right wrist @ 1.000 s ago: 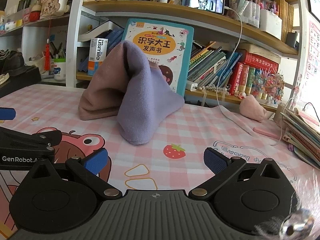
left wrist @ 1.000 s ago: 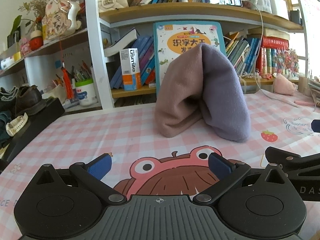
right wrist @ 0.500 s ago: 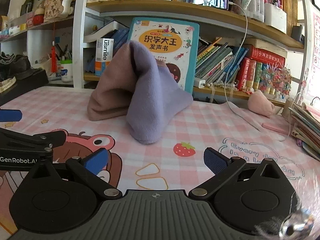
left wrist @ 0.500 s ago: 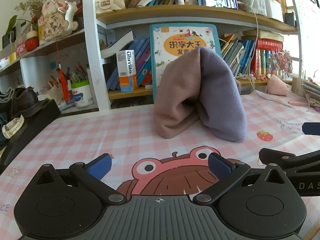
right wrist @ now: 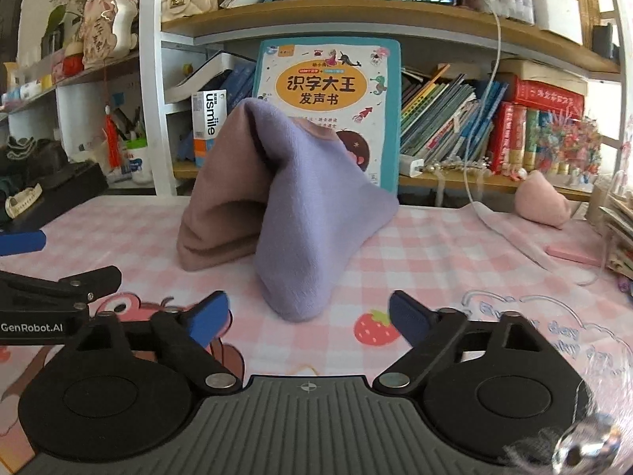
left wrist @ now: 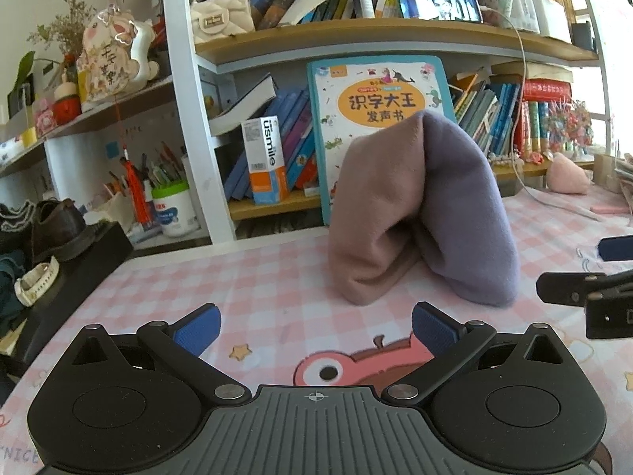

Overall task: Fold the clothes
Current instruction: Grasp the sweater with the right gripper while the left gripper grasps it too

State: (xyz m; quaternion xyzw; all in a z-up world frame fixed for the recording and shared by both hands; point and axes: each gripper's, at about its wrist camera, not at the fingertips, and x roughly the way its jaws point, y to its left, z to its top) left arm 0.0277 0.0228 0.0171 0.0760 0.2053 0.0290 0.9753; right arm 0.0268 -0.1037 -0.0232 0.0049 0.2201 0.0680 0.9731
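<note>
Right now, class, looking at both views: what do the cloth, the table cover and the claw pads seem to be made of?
Cloth: soft fleece or brushed knit, matte, pink one side, lilac the other; fuzzy nap, rounded folds.
Table cover: printed pink check, probably wipeable vinyl or plastic sheet; it lies flat with a slight sheen.
Pads: blue, finely textured, likely rubber.

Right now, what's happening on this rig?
A person holds two tools over a pink checked tablecloth. Both the left tool and the right tool are open and empty, pointed at a pink and purple garment that stands humped like a tent in front of the bookshelf. Neither tool touches the cloth, so at this moment nothing is gripped for a fold.
</note>
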